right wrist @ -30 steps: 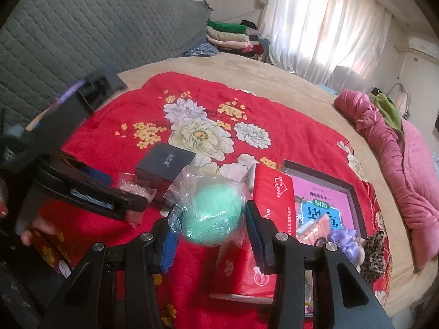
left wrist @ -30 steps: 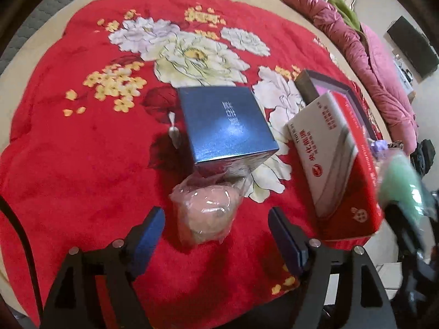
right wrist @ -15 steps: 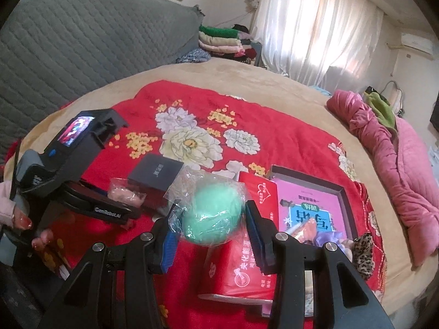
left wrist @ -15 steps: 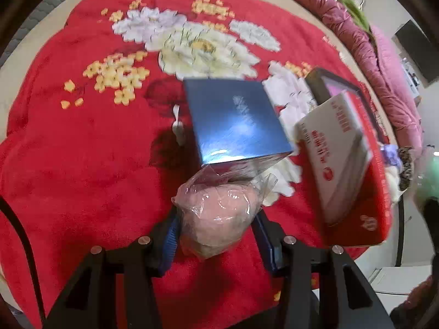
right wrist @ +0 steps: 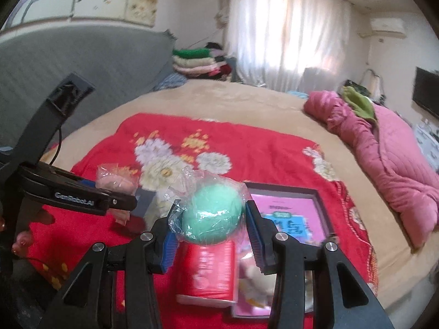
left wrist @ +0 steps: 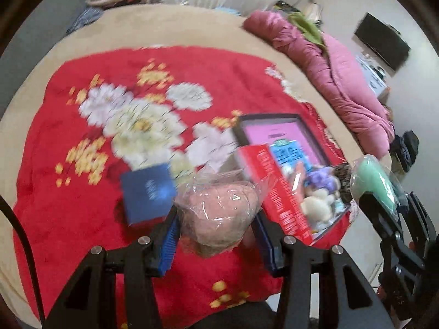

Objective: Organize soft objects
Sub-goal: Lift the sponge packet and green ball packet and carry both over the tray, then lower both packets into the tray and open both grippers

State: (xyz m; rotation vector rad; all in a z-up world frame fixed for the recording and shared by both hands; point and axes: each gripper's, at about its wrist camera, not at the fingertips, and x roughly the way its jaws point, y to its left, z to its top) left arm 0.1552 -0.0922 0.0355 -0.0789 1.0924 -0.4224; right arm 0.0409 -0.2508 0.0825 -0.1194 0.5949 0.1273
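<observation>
- Room first: red floral blanket [left wrist: 68,205] has a big bare stretch from 9 to 12 o'clock in the left view, and beige bed [right wrist: 247,104] runs wide beyond it. Crowded side is 3 o'clock: red box [left wrist: 277,192] on edge, touching the dark-rimmed tray [left wrist: 269,116] with the pink liner.
- Left tongs [left wrist: 216,235] are clamped on the pink ball [left wrist: 219,213], held up off the blanket, just beside the blue box [left wrist: 148,192] at 9 o'clock.
- Right tongs [right wrist: 211,233] are squeezed onto the green ball [right wrist: 212,213], hanging over the red box and the tray's near edge.
- Versus a second ago: pink ball was lying on the blanket in front of the blue box with the left tongs spread wide; half a second ago they'd pinched it. Now it's raised and the view's tipped up, pretty blurry. Green ball was gripped the whole time.
- Textures: both balls are round, squishy-looking, wrapped in crinkly clear plastic. Blanket's fuzzy, boxes hard-edged, pink quilt [right wrist: 384,164] puffy and stitched. Fluffy toys [left wrist: 321,192] sit in the tray.
</observation>
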